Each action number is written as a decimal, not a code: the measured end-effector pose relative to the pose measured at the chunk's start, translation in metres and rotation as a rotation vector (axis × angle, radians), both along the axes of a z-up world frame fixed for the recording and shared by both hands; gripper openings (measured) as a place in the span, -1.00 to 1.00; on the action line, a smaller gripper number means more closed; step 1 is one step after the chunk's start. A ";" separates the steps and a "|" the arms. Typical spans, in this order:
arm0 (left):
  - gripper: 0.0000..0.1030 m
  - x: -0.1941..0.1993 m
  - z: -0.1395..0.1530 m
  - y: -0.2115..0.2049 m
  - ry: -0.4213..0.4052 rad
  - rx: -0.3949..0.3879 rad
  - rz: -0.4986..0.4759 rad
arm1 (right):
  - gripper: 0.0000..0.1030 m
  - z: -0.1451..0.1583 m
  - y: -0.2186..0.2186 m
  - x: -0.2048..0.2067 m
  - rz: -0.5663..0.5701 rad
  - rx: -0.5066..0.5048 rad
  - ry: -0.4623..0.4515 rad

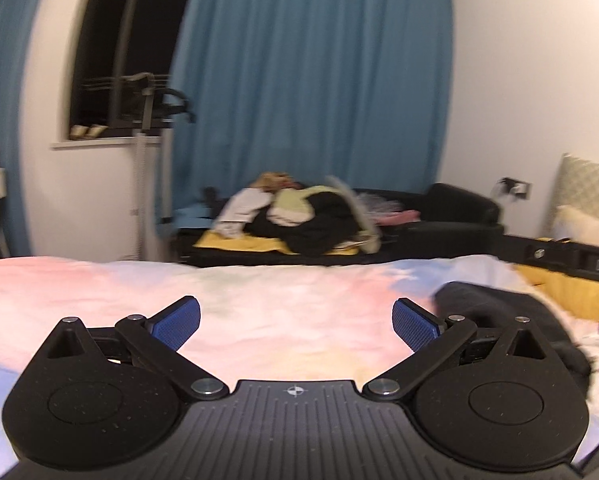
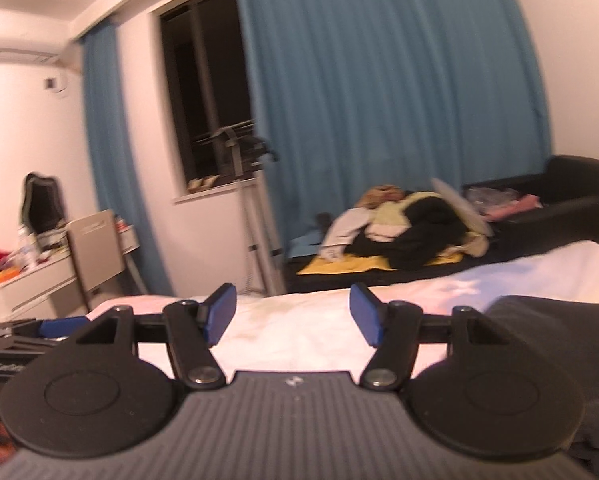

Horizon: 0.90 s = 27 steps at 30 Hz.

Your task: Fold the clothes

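Now we hold both claws released and empty above the bed [image 1: 259,300]: left gripper [image 1: 295,320], right gripper [image 2: 291,312]; dark garment [image 1: 495,304] lower right.

A dark grey garment [image 1: 495,312] lies bunched on my pastel bed cover [image 1: 259,304], toward its headboard side, soft and rumpled, flat against the cover. From my right wrist view it [image 2: 547,320] spreads across the cover's near right part. Beyond the cover's far edge, a heap of clothes [image 1: 299,216], black, pale yellow-green and white, sits unfolded.
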<state>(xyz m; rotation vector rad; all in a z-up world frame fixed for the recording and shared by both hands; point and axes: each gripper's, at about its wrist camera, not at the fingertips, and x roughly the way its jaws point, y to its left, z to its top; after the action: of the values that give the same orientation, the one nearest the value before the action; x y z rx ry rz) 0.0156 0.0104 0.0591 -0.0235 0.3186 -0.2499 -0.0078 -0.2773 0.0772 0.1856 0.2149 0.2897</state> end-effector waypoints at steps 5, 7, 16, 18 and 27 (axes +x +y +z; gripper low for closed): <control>0.99 -0.007 -0.004 0.026 0.003 0.015 0.071 | 0.26 -0.004 0.035 0.008 0.066 -0.012 -0.004; 0.99 -0.008 -0.003 0.032 -0.003 0.018 0.096 | 0.27 -0.009 0.041 0.012 0.072 -0.018 -0.006; 0.99 0.004 -0.012 0.028 0.009 0.014 0.141 | 0.29 -0.039 0.039 0.029 0.034 -0.018 0.044; 0.99 0.007 -0.017 0.027 0.030 -0.001 0.149 | 0.30 -0.043 0.039 0.031 0.032 -0.015 0.051; 0.99 0.003 -0.020 0.022 0.010 0.034 0.179 | 0.35 -0.057 0.048 0.023 0.040 -0.063 0.037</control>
<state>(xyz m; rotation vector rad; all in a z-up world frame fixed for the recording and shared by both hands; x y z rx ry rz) 0.0182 0.0329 0.0389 -0.0200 0.3282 -0.0672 0.0149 -0.2289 0.0198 0.1244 0.2644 0.3188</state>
